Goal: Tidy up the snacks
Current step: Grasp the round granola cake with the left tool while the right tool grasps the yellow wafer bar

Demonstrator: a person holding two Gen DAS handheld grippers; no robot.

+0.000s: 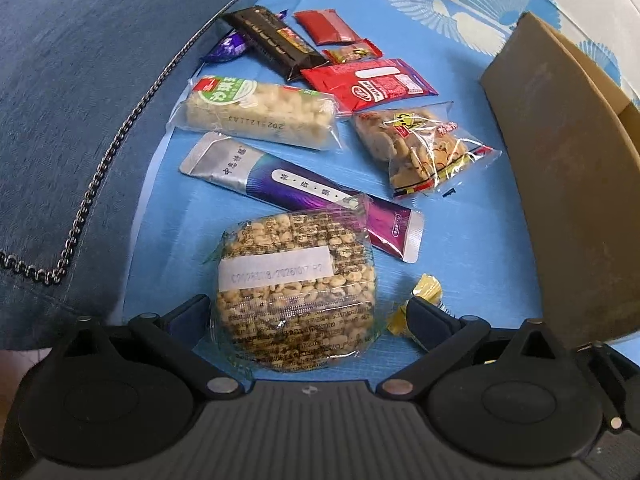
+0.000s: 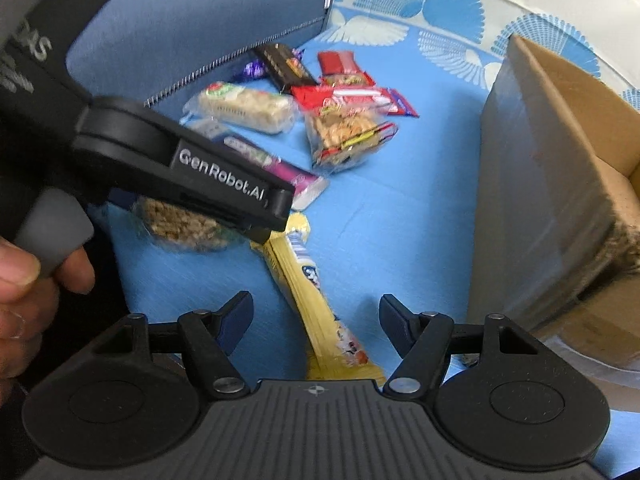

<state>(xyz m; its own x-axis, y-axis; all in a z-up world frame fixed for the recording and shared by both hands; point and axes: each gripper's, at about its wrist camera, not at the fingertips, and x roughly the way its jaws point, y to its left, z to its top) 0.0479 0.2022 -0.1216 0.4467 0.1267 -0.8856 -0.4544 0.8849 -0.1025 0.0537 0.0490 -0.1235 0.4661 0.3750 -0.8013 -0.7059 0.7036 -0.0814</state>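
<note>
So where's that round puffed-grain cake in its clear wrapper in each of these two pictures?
Left wrist view: the round grain cake lies bottom centre, between the left gripper fingers.
Right wrist view: the same cake sits centre-left, mostly hidden beneath the other gripper.
Shared landmark: the purple-and-silver packet just behind it.

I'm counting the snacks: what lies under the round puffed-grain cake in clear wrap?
The round puffed-grain cake overlaps the long purple and silver foil packet, covering part of its lower edge. Blue patterned cloth lies below. Anything else beneath is hidden.
</note>
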